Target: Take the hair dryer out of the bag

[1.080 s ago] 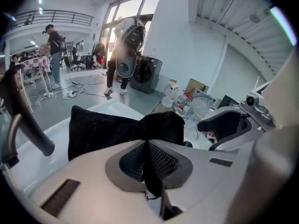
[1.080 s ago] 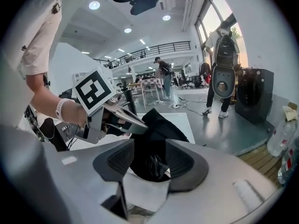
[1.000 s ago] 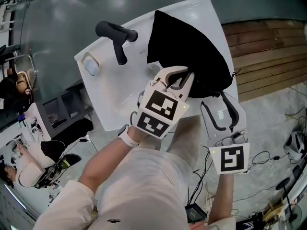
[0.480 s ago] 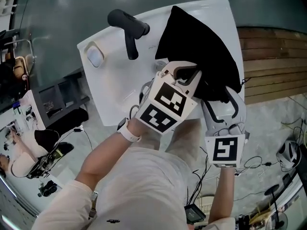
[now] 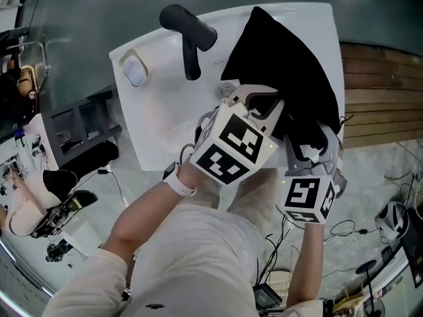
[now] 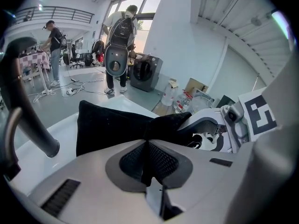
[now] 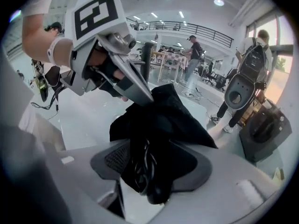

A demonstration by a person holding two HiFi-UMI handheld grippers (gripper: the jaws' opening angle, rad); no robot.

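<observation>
**Hair dryer out, 2 grippers at the bag**

We see the hair dryer (image 5: pixel 190 37) lying on the white table (image 5: pixel 158 117), left of the black bag (image 5: pixel 284 71) and clear of it. Our left gripper (image 5: pixel 263 105) is clenched on the bag's near edge, with a fold of cloth pinched between its pads. Our right gripper (image 5: pixel 310 141) is at the bag's near right corner. Its jaws are spread wide and have just been closing a little. Bunched cloth and a glossy black cord (image 7: pixel 145 168) sit loose between them.

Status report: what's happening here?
Left gripper shut on bag. Right gripper open, jaws just been closing, bag's bunched end between them. Hair dryer out, on table.
</observation>
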